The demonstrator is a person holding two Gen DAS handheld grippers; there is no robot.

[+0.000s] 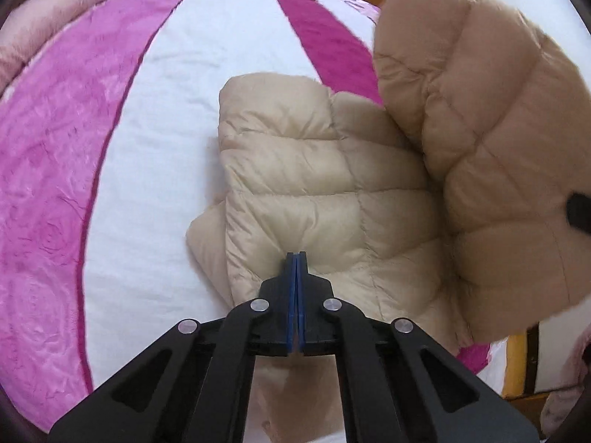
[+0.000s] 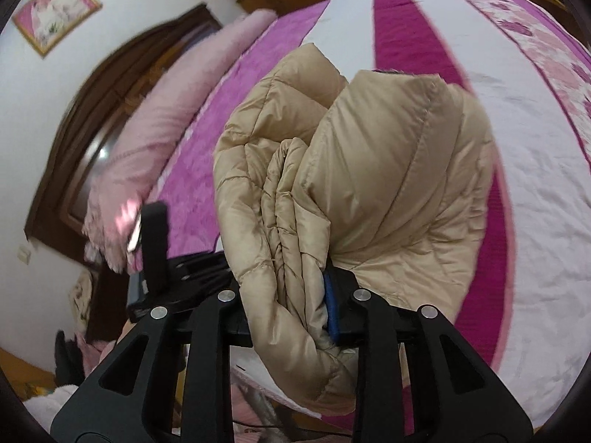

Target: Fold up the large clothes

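Note:
A beige puffer jacket (image 1: 314, 170) lies partly folded on the bed, and its other half (image 1: 480, 140) is lifted and hangs at the right. My left gripper (image 1: 296, 258) is shut, blue pads flush together, with its tips at the jacket's near edge. I see no fabric between the pads. In the right wrist view my right gripper (image 2: 295, 306) is shut on a thick bunched fold of the jacket (image 2: 388, 170). One blue pad (image 2: 330, 306) shows and the other finger is hidden behind the fabric. A black tip of the right gripper (image 1: 578, 214) pokes out past the lifted half.
The bed cover (image 1: 155, 147) has white and magenta stripes. A rolled pink blanket (image 2: 147, 140) lies along the far side, near a dark wooden frame (image 2: 74, 118). The wooden bed frame (image 1: 515, 361) shows at the near right. A framed picture (image 2: 55, 14) hangs on the wall.

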